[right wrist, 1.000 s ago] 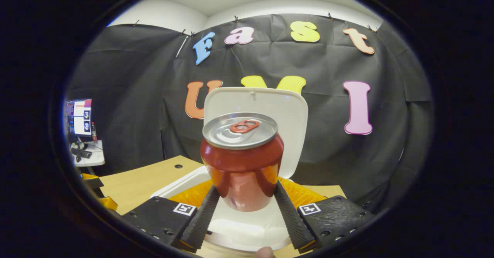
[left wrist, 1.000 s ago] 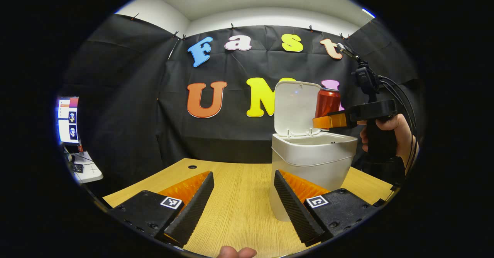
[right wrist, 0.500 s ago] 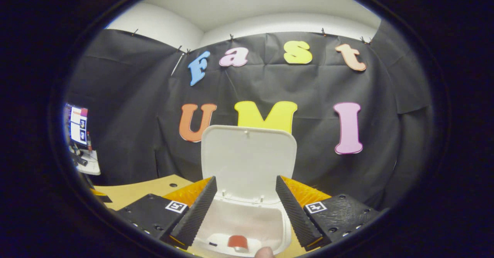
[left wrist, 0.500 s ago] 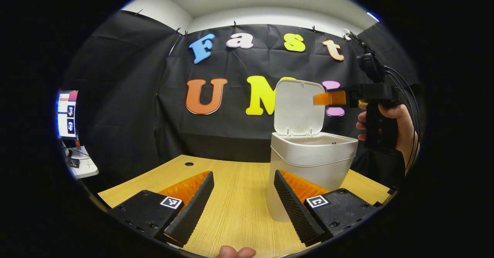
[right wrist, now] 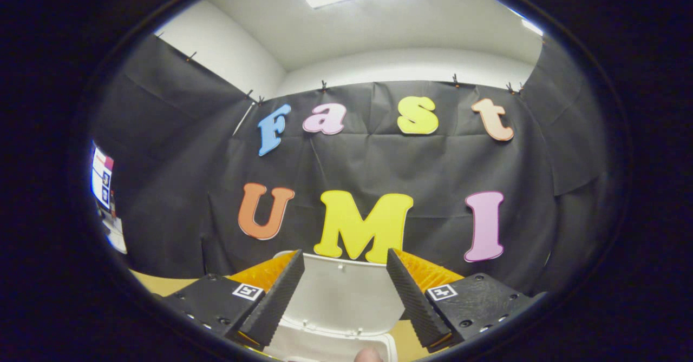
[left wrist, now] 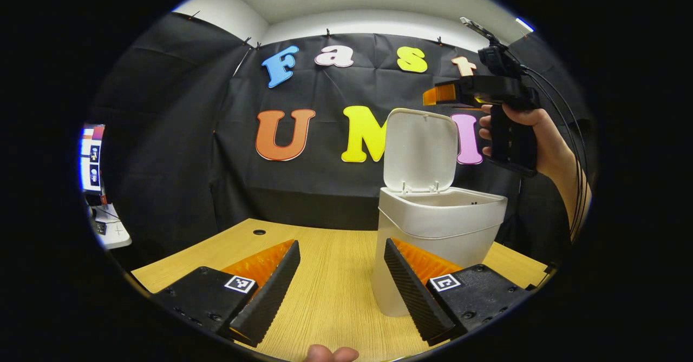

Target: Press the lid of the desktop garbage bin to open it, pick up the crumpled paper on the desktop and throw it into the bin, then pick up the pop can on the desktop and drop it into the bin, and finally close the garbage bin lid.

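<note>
The white desktop bin (left wrist: 438, 232) stands on the wooden table (left wrist: 330, 286) with its lid (left wrist: 421, 151) raised upright. My left gripper (left wrist: 342, 281) hovers low over the table, open and empty, its right finger in front of the bin's lower wall. The right gripper (left wrist: 441, 94), held in a hand (left wrist: 536, 135), hangs above the top edge of the lid. In the right gripper view my right gripper (right wrist: 345, 291) is open and empty, looking down on the lid (right wrist: 341, 297) and a strip of the bin's rim (right wrist: 335, 346). What lies inside the bin is hidden.
A side desk with a monitor (left wrist: 89, 159) stands beyond the table's left end. A small round cable hole (left wrist: 259, 232) sits near the table's far left edge. Black cloth closes off the back and both sides.
The right gripper let the red can fall into the bin, stayed open, and rose from the bin's rim to above the lid's top edge. The left gripper barely moved.
</note>
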`<state>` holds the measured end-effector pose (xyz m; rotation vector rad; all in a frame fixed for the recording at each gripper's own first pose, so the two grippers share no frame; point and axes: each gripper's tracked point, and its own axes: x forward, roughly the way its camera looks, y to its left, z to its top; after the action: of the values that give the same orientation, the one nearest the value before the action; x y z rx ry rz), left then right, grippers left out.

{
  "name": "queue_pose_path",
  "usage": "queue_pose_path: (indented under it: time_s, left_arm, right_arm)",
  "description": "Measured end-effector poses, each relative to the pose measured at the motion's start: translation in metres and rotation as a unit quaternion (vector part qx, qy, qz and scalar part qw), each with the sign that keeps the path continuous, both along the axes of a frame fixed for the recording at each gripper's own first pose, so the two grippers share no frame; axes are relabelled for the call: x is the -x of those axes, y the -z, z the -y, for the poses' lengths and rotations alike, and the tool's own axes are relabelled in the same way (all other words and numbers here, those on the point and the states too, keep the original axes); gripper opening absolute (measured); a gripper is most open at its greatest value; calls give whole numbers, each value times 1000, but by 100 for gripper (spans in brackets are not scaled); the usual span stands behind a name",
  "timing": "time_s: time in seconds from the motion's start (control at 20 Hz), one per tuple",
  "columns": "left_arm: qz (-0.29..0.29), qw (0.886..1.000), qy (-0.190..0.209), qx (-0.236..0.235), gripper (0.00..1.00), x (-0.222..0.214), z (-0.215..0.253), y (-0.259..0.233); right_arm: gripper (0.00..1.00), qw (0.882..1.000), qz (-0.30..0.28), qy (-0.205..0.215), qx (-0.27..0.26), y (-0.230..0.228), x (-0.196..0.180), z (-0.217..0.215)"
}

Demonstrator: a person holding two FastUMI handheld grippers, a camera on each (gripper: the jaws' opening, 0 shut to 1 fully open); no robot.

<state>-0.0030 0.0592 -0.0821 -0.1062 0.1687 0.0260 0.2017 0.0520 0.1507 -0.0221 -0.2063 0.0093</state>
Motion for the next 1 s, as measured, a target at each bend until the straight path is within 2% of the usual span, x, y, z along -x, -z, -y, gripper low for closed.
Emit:
queue_pose_path:
  time_s: [0.05, 0.1, 0.3, 0.45, 0.75, 1.0]
  left_arm:
    - [-2, 1000, 0, 1, 100, -2, -1, 1]
    - [-3, 1000, -2, -1, 100, -3, -4, 3]
    - [-4, 1000, -11, -7, 100, -7, -15, 7]
    - [-6, 1000, -14, -4, 100, -9, -16, 9]
    - [-4, 1000, -10, -5, 100, -12, -13, 11]
    - [-3, 1000, -10, -10, 100, -8, -14, 10]
  right_arm:
    - [96, 1000, 8, 7, -7, -6, -7, 5]
    - [93, 1000, 13, 12, -10, -8, -14, 8]
    - [96, 1000, 13, 3, -25, -7, -33, 7]
    - [94, 1000, 15, 2, -23, -7, -38, 3]
    - [96, 999, -6, 5, -36, 7, -50, 9]
    - [94, 999, -26, -4, -43, 15, -46, 9]
